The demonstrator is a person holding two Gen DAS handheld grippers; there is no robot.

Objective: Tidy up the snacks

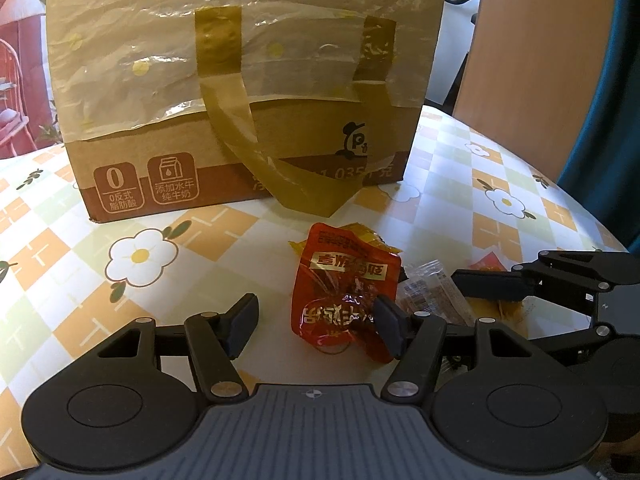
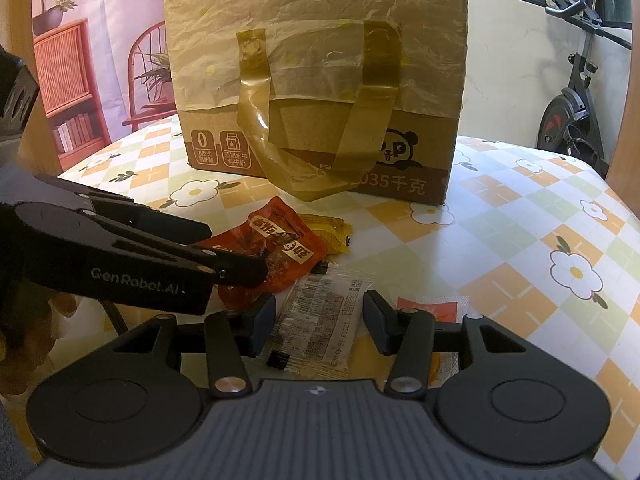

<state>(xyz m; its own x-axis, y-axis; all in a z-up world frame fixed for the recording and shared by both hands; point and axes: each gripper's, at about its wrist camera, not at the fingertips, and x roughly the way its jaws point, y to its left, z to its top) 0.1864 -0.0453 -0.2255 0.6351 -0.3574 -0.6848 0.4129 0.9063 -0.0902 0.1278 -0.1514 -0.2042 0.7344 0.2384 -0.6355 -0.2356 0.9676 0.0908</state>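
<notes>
Nothing looks sorted yet: my left gripper gapes beside the red snack packet, my right gripper straddles the clear packet unclamped, the box at twelve o'clock.

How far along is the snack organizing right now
Nothing looks sorted yet. The left gripper is open around the red packet; the right gripper brackets the clear packet. Yellow packet and cardboard box remain untouched.
</notes>
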